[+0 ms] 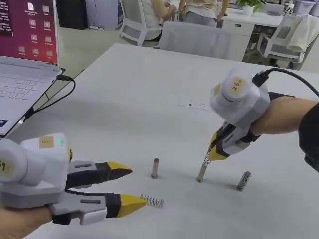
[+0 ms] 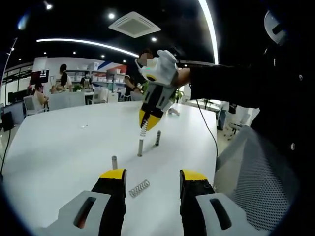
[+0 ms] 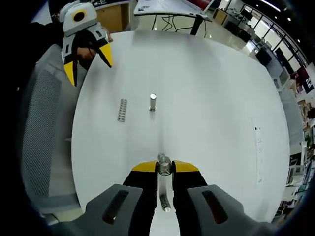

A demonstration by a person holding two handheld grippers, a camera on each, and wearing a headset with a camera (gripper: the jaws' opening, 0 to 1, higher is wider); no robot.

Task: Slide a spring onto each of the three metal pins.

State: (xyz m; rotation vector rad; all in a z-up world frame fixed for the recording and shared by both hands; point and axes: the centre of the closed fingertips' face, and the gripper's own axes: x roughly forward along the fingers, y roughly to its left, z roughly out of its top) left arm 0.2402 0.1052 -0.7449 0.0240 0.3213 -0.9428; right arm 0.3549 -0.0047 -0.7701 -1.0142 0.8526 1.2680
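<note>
Left gripper (image 1: 135, 186) at 7 o'clock, jaws apart, with the loose spring (image 1: 152, 201) lying flat just off its lower tip. Sprung pin (image 1: 243, 180) at 4 o'clock. Bare pin (image 1: 155, 168) near centre. Right gripper (image 1: 215, 152) at 3 o'clock, jaws clamped on second spring (image 1: 207, 158), which is at the top of the middle pin (image 1: 201, 173).

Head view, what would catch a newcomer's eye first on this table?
The right gripper, right of centre, pinches a spring at the top of an upright pin. At lower left the left gripper is open beside a loose spring lying on the white table, with a bare pin standing just beyond it.
</note>
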